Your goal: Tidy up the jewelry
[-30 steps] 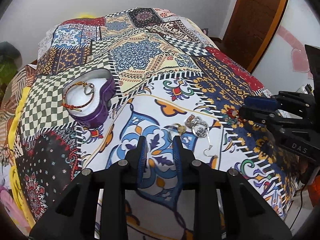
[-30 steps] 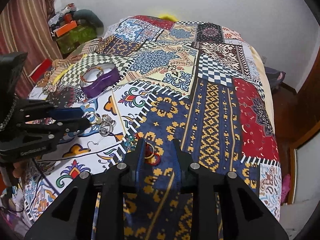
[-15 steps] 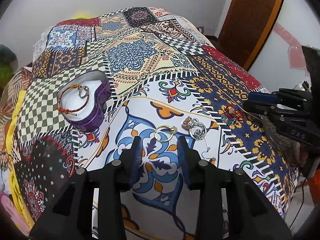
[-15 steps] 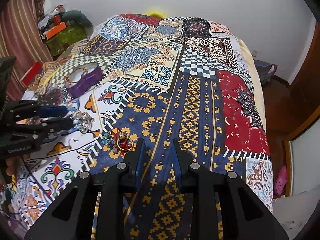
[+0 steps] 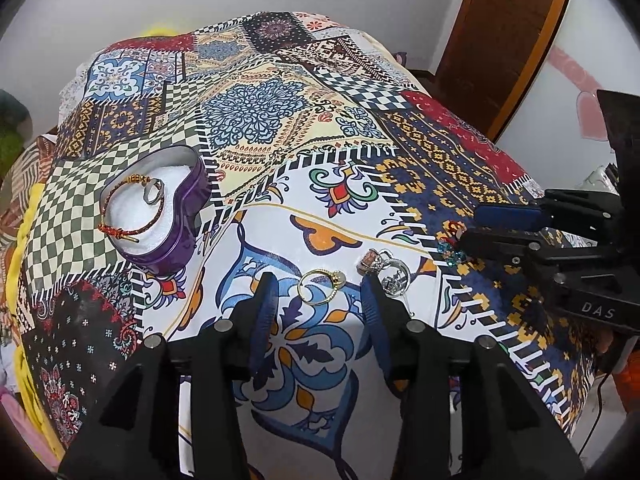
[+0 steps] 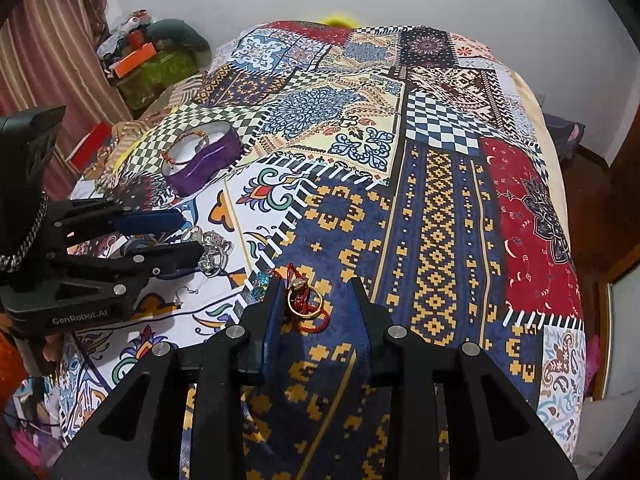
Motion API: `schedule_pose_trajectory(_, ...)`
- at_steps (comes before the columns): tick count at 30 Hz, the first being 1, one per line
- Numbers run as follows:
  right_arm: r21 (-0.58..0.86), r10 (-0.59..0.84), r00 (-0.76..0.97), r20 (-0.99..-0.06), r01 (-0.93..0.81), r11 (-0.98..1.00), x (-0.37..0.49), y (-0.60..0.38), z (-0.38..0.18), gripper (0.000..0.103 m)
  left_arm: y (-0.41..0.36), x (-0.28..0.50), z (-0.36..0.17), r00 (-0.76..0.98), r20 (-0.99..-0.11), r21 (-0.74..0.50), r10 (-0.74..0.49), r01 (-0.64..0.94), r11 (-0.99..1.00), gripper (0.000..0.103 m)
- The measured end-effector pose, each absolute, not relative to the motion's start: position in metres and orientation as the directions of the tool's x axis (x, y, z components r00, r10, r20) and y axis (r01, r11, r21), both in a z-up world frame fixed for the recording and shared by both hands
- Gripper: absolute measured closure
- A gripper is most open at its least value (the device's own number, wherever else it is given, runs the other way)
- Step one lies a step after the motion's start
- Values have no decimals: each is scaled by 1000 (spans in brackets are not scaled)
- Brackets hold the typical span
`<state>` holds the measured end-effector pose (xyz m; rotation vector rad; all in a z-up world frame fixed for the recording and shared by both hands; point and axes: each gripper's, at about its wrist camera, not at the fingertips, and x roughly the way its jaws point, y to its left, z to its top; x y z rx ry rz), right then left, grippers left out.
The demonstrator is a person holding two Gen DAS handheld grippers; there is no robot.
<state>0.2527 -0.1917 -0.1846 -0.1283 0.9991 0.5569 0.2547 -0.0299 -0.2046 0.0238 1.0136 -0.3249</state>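
Observation:
A purple heart-shaped tin (image 5: 180,236) with a white pad holds a red-gold bracelet (image 5: 120,208) and a silver ring (image 5: 153,193); it also shows in the right wrist view (image 6: 208,162). My left gripper (image 5: 318,286) is open, its fingers on either side of a gold ring (image 5: 320,286) on the bedspread. Silver jewelry (image 5: 390,272) lies just right of it. My right gripper (image 6: 314,294) is open around a gold ring with red cord (image 6: 305,302). A teal bead piece (image 6: 262,280) lies by its left finger.
The patchwork bedspread (image 5: 280,128) covers the whole bed. A silver earring hook (image 6: 182,294) lies near the left gripper. A wooden door (image 5: 500,32) stands at the right, and clutter with an orange box (image 6: 136,56) sits beside the bed at the left.
Both grippers have opened wider and moved forward, each now straddling a gold ring. The right gripper shifted left toward the ring with red cord.

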Motion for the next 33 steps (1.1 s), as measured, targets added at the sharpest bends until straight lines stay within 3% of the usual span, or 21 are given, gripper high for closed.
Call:
schedule_pose_trajectory(6, 139, 390, 411, -824, -521, 842, 251, -186, -186, 79, -36, 256, -205, 483, -835, -119, -264, 310, 943, 78)
schedule_pose_trajectory(8, 179, 422, 388, -819, -527, 831, 252, -187, -187, 86, -38, 257, -205, 484, -834, -117, -265, 315, 942, 78)
schedule_pose_trajectory(33, 118, 416, 531, -738, -506, 854, 238, -181, -128, 86, -12, 228, -163, 585, -770, -121, -255, 259, 958, 78)
